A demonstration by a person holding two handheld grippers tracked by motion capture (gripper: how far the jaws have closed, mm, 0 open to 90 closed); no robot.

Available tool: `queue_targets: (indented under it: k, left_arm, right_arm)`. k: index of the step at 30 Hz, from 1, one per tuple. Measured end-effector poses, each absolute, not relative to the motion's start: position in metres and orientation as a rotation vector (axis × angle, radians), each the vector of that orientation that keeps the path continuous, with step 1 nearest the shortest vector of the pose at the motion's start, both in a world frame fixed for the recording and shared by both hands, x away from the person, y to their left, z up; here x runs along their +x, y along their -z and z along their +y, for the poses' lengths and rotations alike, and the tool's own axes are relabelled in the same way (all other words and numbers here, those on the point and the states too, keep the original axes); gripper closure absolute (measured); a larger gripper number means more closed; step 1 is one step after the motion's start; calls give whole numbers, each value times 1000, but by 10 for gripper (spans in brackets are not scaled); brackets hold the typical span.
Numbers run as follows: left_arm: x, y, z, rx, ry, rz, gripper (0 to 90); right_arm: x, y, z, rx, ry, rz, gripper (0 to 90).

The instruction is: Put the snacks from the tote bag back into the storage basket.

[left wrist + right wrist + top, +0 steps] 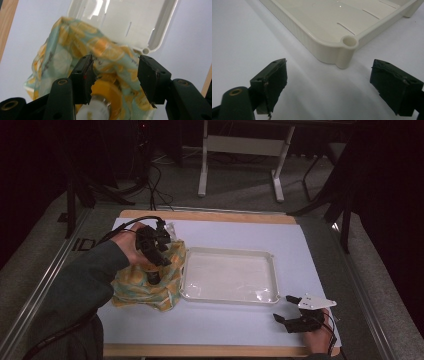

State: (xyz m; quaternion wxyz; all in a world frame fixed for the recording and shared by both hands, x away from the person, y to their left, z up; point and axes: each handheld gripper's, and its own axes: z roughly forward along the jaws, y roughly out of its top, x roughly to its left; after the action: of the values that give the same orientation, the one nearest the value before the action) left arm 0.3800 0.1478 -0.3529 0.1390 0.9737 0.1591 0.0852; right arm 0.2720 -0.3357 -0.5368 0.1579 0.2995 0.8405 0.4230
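A dim room surrounds our white-covered table point(225, 325). Near its left edge lies the lemon-print bag point(145, 285), touching the left rim of the cream tray point(227, 251) at the middle. Our left gripper point(113, 77) hangs over the bag, jaws wide, pads pressing nothing. Our right gripper point(328, 85) rests near the front right corner, jaws wide and empty.

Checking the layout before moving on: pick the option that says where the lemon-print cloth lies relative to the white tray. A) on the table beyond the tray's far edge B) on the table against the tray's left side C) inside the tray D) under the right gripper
B: in the high view the cloth lies bunched on the table, against the left side of the tray.
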Motion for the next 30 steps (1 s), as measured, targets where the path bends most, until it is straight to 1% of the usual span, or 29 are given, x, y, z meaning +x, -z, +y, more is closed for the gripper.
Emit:
queue_targets:
  k: [9, 15, 23, 30]
  left_arm:
    - [386, 357, 161, 2862, -233, 536, 468]
    - [388, 358, 166, 2867, -218, 553, 467]
    - [389, 357, 171, 2873, -187, 575, 500]
    - [390, 358, 177, 2877, -172, 599, 498]
  right_arm:
    - [272, 537, -335, 854, -1206, 2405, 139]
    - [272, 537, -336, 854, -1204, 2407, 139]
    - [272, 537, -335, 853, -1202, 2408, 139]
    - [272, 537, -335, 853, -1202, 2407, 139]
